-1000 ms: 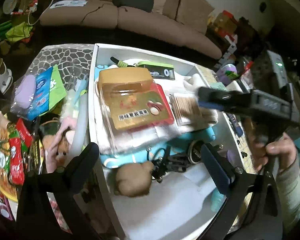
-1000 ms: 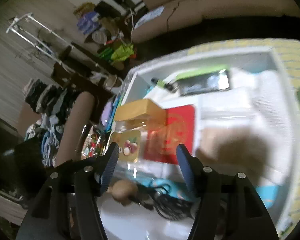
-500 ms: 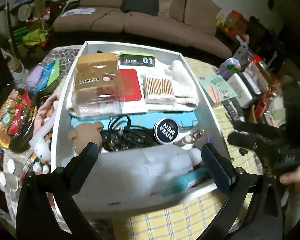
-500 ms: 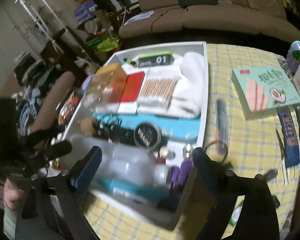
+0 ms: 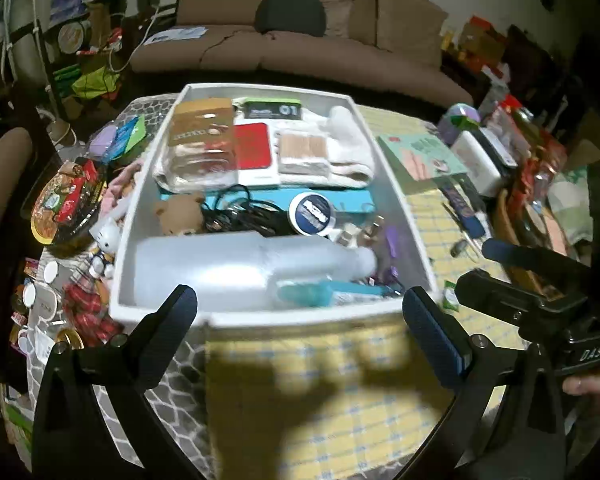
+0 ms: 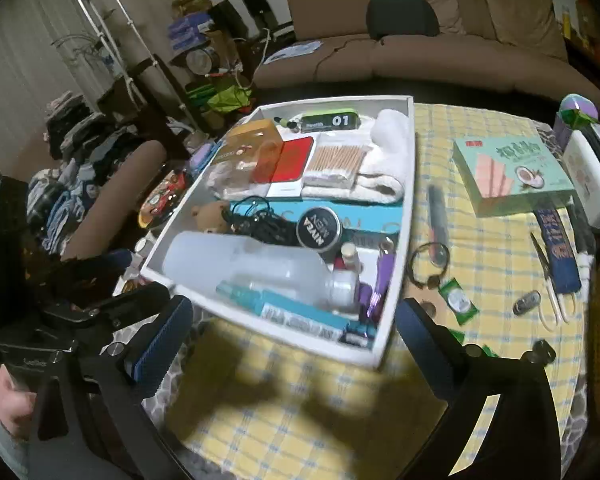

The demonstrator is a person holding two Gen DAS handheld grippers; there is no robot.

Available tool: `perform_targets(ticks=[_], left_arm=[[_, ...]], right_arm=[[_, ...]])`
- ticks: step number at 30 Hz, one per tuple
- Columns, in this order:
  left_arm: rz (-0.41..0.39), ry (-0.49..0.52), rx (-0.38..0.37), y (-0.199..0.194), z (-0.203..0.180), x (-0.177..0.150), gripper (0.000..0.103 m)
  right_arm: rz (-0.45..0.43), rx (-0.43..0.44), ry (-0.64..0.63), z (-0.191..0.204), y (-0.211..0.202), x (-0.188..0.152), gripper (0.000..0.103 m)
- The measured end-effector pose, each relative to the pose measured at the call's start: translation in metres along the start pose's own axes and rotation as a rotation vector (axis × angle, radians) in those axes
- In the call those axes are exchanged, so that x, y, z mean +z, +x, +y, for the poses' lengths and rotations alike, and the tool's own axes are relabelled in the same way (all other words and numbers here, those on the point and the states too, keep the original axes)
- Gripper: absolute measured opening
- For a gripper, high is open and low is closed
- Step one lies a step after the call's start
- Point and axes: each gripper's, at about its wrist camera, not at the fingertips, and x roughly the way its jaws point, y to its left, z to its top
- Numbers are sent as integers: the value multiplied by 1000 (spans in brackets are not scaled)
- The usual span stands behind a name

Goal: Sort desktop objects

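A white tray (image 5: 400, 208) on the yellow checked tablecloth holds several items: a clear plastic bottle (image 5: 236, 268), a round Nivea tin (image 5: 313, 213), black cables (image 5: 240, 216), a brown bear toy (image 5: 180, 216), a red case (image 5: 252, 146), cotton swabs (image 5: 302, 148) and a white towel (image 5: 348, 140). The tray also shows in the right wrist view (image 6: 404, 216). My left gripper (image 5: 300, 320) is open and empty, just in front of the tray. My right gripper (image 6: 294, 332) is open and empty, above the tray's near edge.
On the cloth right of the tray lie a green wafer box (image 6: 508, 176), a black pen (image 6: 436, 216), a hair tie (image 6: 428, 260), a green sachet (image 6: 458, 300), scissors (image 6: 548, 276) and a white box (image 6: 588, 176). Snack packets (image 5: 66, 200) and small toys crowd the left side.
Both grippers have pulled back and up from inside the tray to its near edge. The whole tray now shows. Both stay open and empty.
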Motion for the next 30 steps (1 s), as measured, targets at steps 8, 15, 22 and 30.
perform_targets(ticks=[8, 15, 22, 30], left_arm=[[-23, 88, -82, 0, -69, -35, 103], [-14, 221, -135, 28, -147, -59, 103], [-5, 305, -140, 71, -201, -79, 103], [4, 328, -13, 141, -225, -102, 101]], right_arm=[[-38, -51, 13, -58, -61, -40, 103], [-69, -105, 117, -135, -98, -73, 103], [-71, -129, 194, -195, -99, -103, 103], [-81, -226, 238, -232, -65, -124, 82]])
